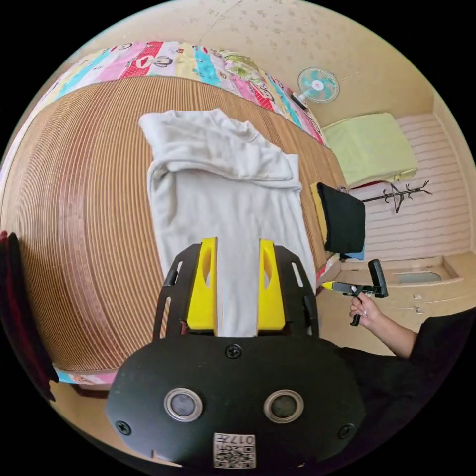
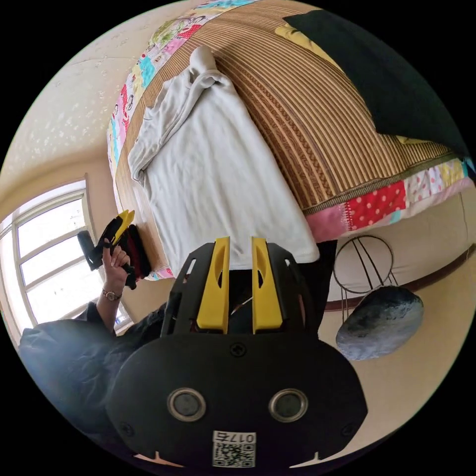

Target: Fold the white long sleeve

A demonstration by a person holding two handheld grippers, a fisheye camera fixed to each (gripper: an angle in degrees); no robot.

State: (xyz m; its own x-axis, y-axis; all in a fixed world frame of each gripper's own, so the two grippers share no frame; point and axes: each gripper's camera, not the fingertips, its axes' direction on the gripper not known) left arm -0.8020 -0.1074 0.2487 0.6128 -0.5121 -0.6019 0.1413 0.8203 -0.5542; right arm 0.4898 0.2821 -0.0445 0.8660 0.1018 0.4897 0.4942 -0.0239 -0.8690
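Note:
The white long sleeve (image 1: 223,193) lies flat on a striped bamboo mat (image 1: 84,208) on the bed, its sleeves folded in across the upper body and the collar at the far end. My left gripper (image 1: 238,248) hovers over the shirt's near hem, jaws open and holding nothing. My right gripper (image 2: 240,245) hangs off the bed's edge just short of the shirt (image 2: 208,163), its hem corner right beyond the tips, jaws open and empty. Each gripper also appears in the other's view, held in a hand: the right gripper (image 1: 328,285) and the left gripper (image 2: 125,217).
A black garment (image 1: 342,218) on a yellow cloth lies at the mat's right edge, also seen as the black garment (image 2: 386,74). A dark red item (image 1: 20,307) sits at the left edge. A wire stand with a grey cushion (image 2: 382,322) stands beside the bed. A window (image 2: 44,258) is behind the person.

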